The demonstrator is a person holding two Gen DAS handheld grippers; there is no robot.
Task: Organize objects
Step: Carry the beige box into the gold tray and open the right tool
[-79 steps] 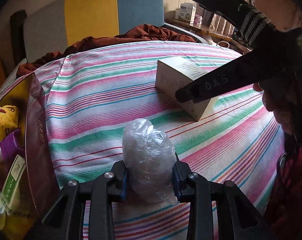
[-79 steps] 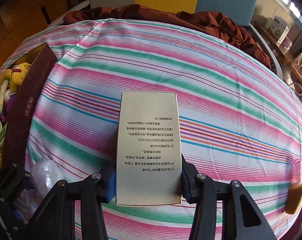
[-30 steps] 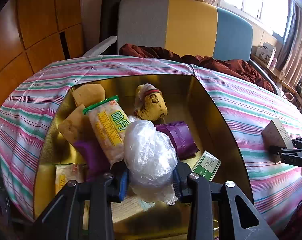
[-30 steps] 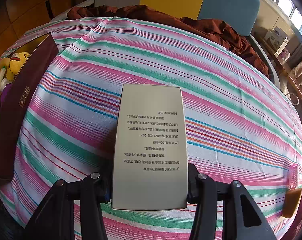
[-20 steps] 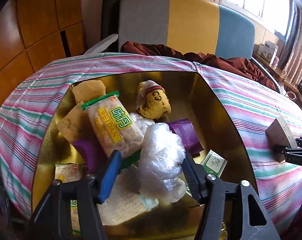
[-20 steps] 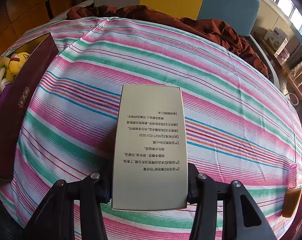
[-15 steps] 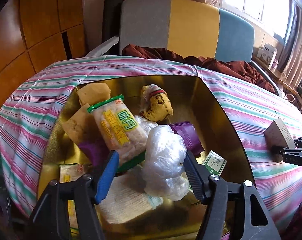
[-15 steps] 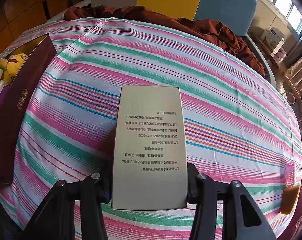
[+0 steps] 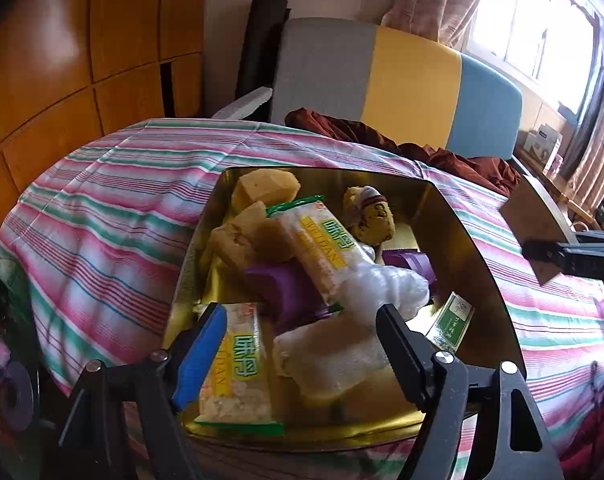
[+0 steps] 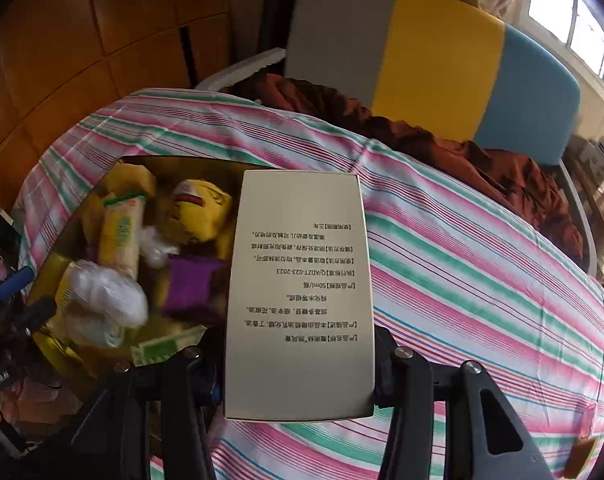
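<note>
My left gripper [image 9: 302,344] is opening with its fingers apart over the plastic bag [image 9: 382,292] lying in the gold box [image 9: 478,280], while my right gripper [image 10: 298,364] clamps the carton [image 10: 298,292] at frame center above the striped cloth [image 10: 482,280].

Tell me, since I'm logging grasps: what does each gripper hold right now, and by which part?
The right gripper clamps the beige carton by its two long sides, near one end. The left gripper, jaws opening, holds nothing; the clear plastic bundle lies in the gold box.
</note>
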